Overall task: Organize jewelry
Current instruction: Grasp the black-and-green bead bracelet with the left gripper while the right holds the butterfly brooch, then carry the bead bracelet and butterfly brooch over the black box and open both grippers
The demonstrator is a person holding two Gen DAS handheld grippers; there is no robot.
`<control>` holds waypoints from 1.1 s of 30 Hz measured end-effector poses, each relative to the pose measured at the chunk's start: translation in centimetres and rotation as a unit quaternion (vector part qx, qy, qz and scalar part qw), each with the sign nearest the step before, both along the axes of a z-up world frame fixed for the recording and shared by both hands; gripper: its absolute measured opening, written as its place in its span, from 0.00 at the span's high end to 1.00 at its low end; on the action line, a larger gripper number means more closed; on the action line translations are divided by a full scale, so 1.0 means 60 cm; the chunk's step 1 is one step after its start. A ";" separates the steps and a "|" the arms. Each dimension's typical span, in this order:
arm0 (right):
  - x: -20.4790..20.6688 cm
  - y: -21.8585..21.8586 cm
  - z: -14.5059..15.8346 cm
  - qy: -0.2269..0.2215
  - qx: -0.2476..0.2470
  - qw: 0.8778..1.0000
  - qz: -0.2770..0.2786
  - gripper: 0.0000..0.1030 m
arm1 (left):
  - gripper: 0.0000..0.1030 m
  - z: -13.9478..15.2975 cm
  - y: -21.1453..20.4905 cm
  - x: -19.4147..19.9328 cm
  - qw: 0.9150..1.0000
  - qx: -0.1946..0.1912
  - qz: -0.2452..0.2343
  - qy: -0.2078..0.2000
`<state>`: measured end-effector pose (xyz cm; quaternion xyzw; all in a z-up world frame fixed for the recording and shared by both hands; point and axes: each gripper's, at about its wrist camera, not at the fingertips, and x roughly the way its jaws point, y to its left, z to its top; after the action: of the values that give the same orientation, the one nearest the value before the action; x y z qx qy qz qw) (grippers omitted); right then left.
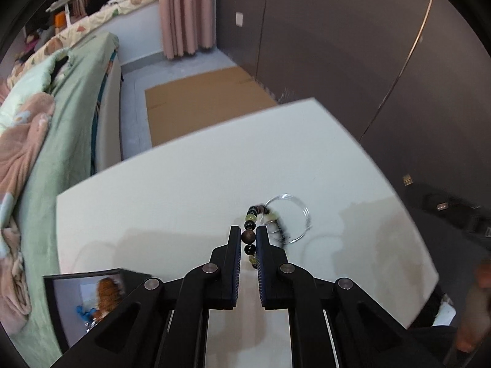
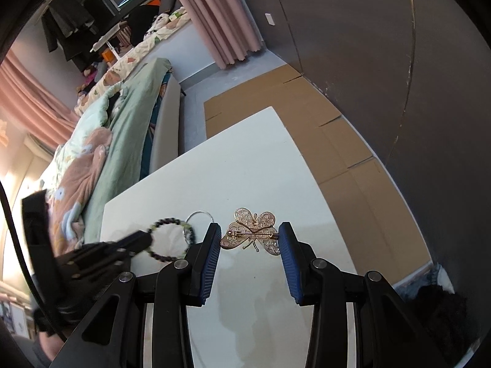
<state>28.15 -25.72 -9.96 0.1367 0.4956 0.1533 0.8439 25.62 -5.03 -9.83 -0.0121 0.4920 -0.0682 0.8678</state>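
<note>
— What did I have in the left gripper (image 1: 248,236) at that point?

— From where I sat, its jaws were clamped on the beaded bracelet (image 1: 250,225). A brown bead sat pinched between the pads, with black and pale yellow-green beads strung above and below it. The right wrist view showed the whole bracelet (image 2: 170,239) as a ring of dark and greenish beads over the white table (image 2: 245,168), held at its left side by that gripper (image 2: 147,240).

— Anything tangled with it?

— A thin clear bangle (image 1: 294,217) lay on the table, touching the bracelet's far end. I couldn't tell whether the two were hooked together.

— And my right gripper (image 2: 249,239)?

— I had it spread wide, fingers either side of the gold butterfly brooch (image 2: 253,233). The brooch lay on the table with its back up, filigree wings patterned with little hearts, a pin bar running across the middle. The pin's ends reached almost to both blue pads (image 2: 211,254); whether they touched, I couldn't make out.

— Where was the brooch relative to the bracelet?

— Just to its right, near the table's middle, apart from it.
</note>
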 end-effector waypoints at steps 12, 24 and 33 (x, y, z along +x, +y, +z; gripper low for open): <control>-0.019 0.065 0.027 -0.048 0.018 0.998 0.024 0.62 | 0.91 0.095 0.081 -0.089 0.993 -0.076 0.029 -0.087; -0.038 0.148 0.030 -0.063 0.020 0.996 0.058 0.62 | 0.91 0.118 0.167 -0.136 0.985 -0.109 0.061 -0.115; -0.041 0.197 0.028 -0.064 0.028 0.994 0.081 0.62 | 0.91 0.115 0.222 -0.167 0.978 -0.142 0.087 -0.124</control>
<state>25.70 -13.88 -8.26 0.1091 0.4459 0.2434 0.8544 15.63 8.27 -2.92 -0.1690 0.3634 -0.0626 0.9140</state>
